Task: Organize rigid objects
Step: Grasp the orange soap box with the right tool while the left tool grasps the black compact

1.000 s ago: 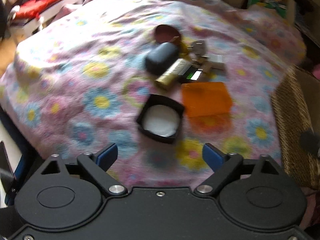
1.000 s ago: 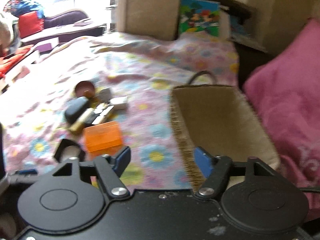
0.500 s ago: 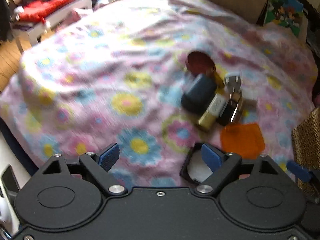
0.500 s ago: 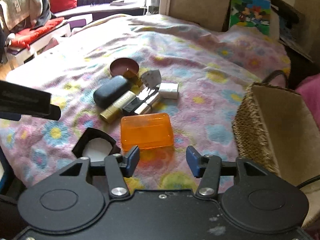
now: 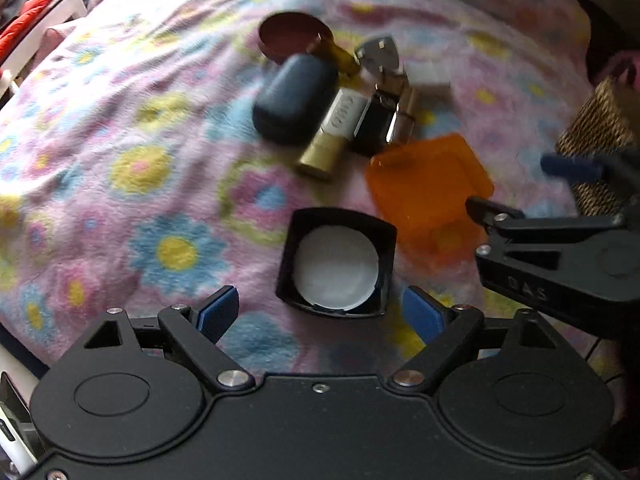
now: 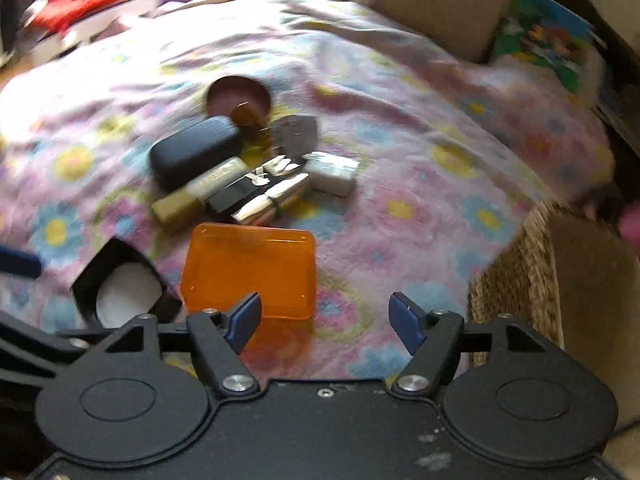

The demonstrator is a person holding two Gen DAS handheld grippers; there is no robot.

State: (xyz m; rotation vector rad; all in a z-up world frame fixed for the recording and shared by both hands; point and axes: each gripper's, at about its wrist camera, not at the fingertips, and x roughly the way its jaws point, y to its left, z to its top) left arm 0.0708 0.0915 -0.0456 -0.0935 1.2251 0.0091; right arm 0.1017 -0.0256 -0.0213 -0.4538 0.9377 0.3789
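Note:
A black square box with a white round inside (image 5: 336, 264) lies on the flowered blanket (image 5: 120, 128), just ahead of my left gripper (image 5: 320, 314). That gripper is open and its pads touch nothing. To the right lies an orange translucent box (image 5: 428, 188) (image 6: 248, 272). My right gripper (image 6: 326, 320) hovers over its near right corner, jaws opening, pads pressing on nothing. Farther back is a cluster: a dark blue case (image 6: 196, 150), a gold and white tube (image 6: 200, 190), a maroon lid (image 6: 238, 96), a plug (image 6: 296, 132) and a white block (image 6: 332, 172).
A woven basket (image 6: 520, 272) stands at the blanket's right edge, close to the right gripper (image 5: 524, 186). A picture book (image 6: 548, 44) and a cardboard box (image 6: 432, 0) stand at the back. Red cloth and shelves (image 6: 92, 4) are at the far left.
The left view has swung so the black box now sits just ahead of its fingers. The right gripper has come down toward the orange box, first narrowed, then widened, and now shows in the left view.

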